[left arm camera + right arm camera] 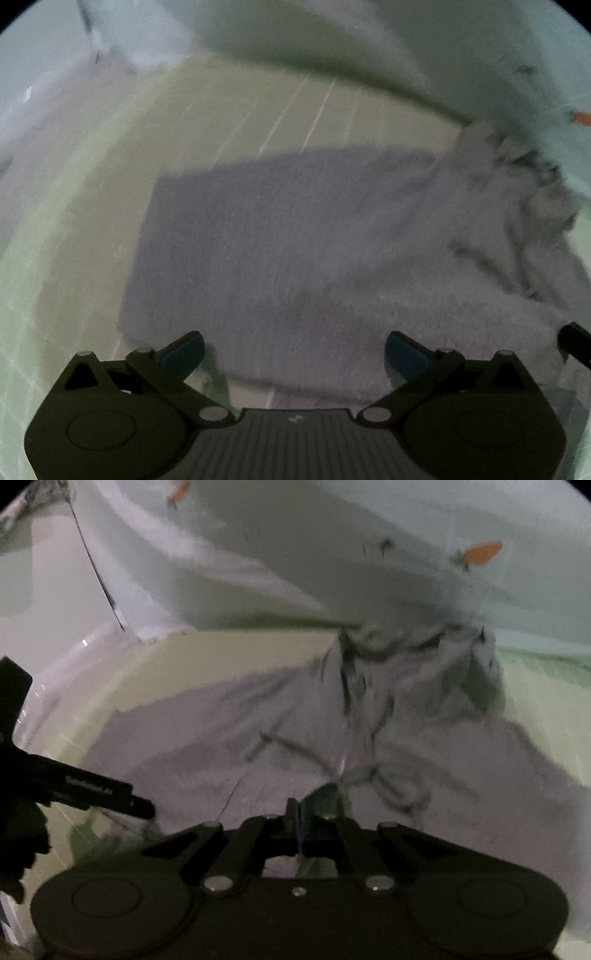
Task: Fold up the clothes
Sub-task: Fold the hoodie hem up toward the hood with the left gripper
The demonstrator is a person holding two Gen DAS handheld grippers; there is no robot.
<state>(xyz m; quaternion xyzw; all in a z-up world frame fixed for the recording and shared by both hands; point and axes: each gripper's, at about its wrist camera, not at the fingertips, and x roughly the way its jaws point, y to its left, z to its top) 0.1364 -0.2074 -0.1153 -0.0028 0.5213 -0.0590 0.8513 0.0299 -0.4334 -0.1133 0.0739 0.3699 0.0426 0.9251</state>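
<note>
Fingers of the left gripper (294, 350) stood spread wide, empty, above the near edge of the grey garment (288, 236), which lay partly flat on the pale green bed sheet (258, 110) and bunched toward its right side. Those of the right gripper (297, 812) were clenched together, seemingly pinching a fold of cloth, probably to lift that crumpled part while the flat part stayed down; motion blur hid finer detail.
</note>
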